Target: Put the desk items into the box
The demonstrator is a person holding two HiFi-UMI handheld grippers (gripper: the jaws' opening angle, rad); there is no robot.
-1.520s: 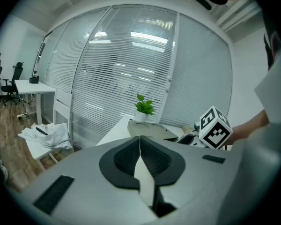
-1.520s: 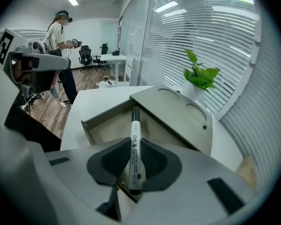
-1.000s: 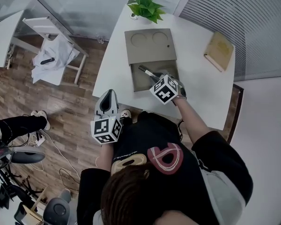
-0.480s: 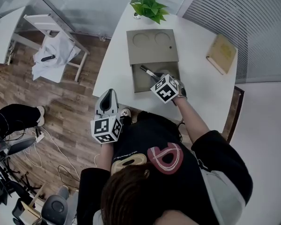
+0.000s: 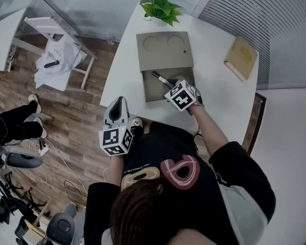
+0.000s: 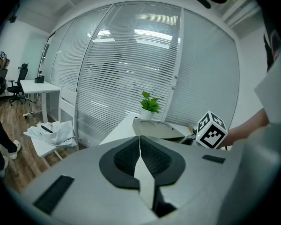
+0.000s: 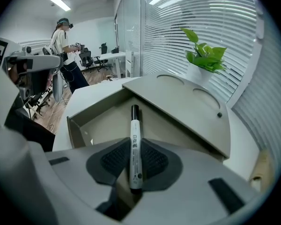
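Marker [image 5: 158, 77]: rear half hidden beneath cube [image 5: 180, 96] in head view; barrel print between fingers [image 7: 110, 161] illegibly small.

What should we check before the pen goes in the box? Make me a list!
1. Marker between the right gripper pads: ok, though the jaws have just been opening a little.
2. Marker above the box opening: ok.
3. Room inside the box: ok where it shows; the gripper hides part of it.
4. Left gripper shut, empty, away from the box: ok.
5. Book packed: not ok, it lies on the desk.
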